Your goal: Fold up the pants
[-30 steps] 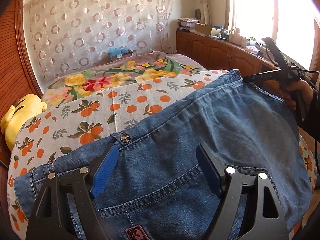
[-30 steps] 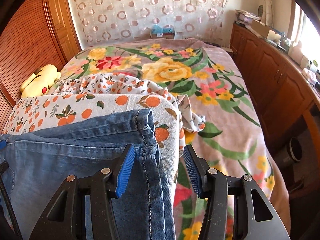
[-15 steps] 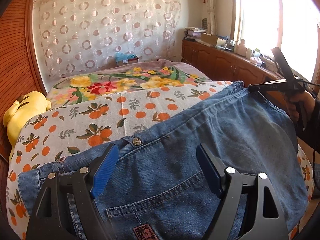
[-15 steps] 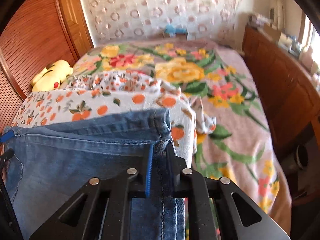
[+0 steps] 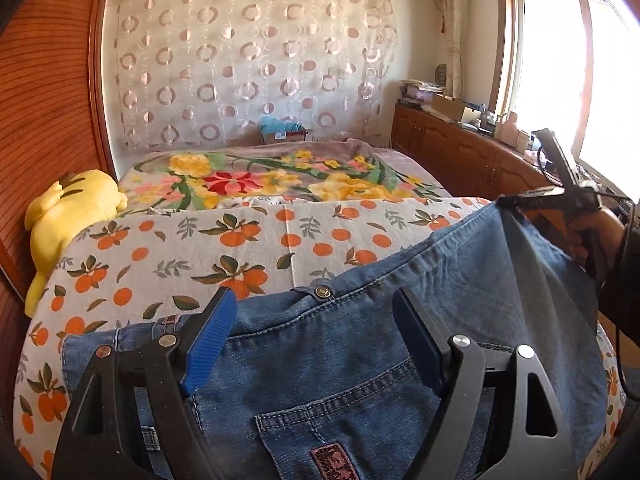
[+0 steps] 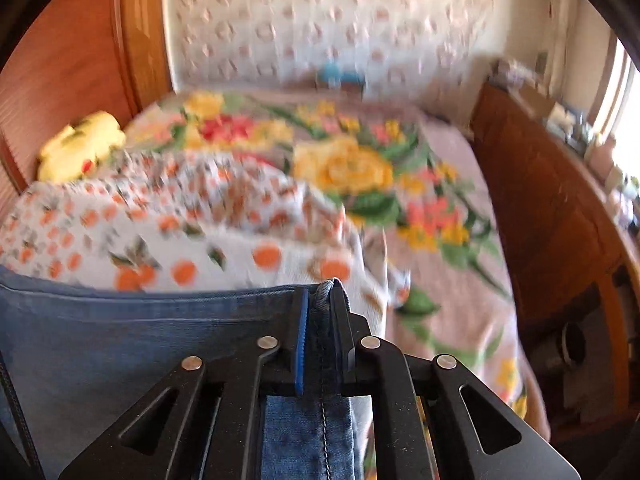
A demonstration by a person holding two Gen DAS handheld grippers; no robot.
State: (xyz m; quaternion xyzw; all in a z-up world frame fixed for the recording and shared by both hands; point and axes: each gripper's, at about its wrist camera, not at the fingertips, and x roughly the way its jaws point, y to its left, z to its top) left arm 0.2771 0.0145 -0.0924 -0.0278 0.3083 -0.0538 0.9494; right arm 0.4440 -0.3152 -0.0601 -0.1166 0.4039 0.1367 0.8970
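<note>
Blue denim pants (image 5: 420,320) lie on the bed over an orange-print sheet (image 5: 240,248), waistband button toward the far side. My left gripper (image 5: 316,320) is open and hovers over the waist near the back pocket, holding nothing. My right gripper (image 6: 320,312) is shut on the hem edge of the pants (image 6: 120,336) and lifts that corner off the bed. It also shows in the left wrist view (image 5: 516,200), at the raised right corner of the denim.
A yellow plush toy (image 5: 68,220) lies at the left by the wooden wall. A floral blanket (image 5: 260,176) covers the far bed. A wooden cabinet (image 5: 460,152) with clutter runs along the right under the window. A bed edge drops off at right (image 6: 520,320).
My right gripper closed on the pants' hem edge and lifted it. The left gripper stayed open and drew back slightly over the waist.
</note>
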